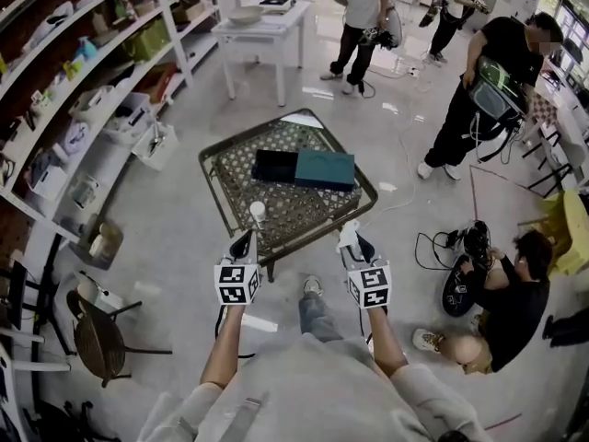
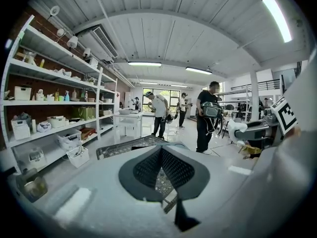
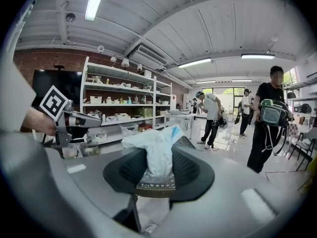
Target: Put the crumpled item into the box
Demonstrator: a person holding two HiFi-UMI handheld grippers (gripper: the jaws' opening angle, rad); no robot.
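Observation:
A crumpled white and pale-blue item (image 3: 157,150) sticks up between the pads of my right gripper (image 3: 158,167), which is shut on it. In the head view that gripper (image 1: 350,239) hovers over the front right edge of a low woven table (image 1: 304,219). A dark open box (image 1: 274,166) lies at the table's middle, with a teal lid (image 1: 325,169) beside it on the right. My left gripper (image 1: 243,245) hangs at the table's front left, its pads (image 2: 148,170) meeting with nothing between them. The left gripper view shows the right gripper and the white item (image 2: 234,130).
A small white object (image 1: 258,212) stands near the table's front edge, just beyond my left gripper. Shelving (image 1: 83,109) runs along the left. A white table (image 1: 262,28) stands at the back. People stand at the back and right; one person (image 1: 511,307) crouches by cables on the floor.

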